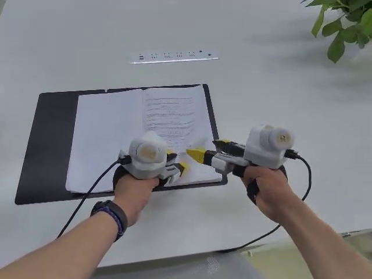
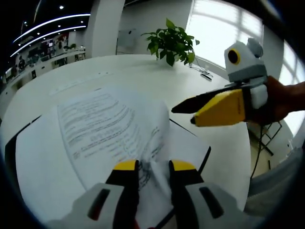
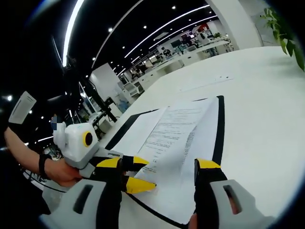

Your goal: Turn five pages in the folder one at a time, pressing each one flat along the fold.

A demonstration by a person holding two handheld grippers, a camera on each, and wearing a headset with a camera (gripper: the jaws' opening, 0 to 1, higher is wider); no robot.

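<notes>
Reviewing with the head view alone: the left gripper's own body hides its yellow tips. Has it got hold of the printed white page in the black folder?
Observer: Yes. The left gripper view has the left gripper shut on the printed white page, with paper bunched between its tips.
Reviewer: Is the page off the stack?
Observer: It seems so: in that view its right edge curls above the plain white sheet beneath.
Reviewer: And the right gripper?
Observer: The right gripper view shows the right gripper open, holding nothing.
</notes>
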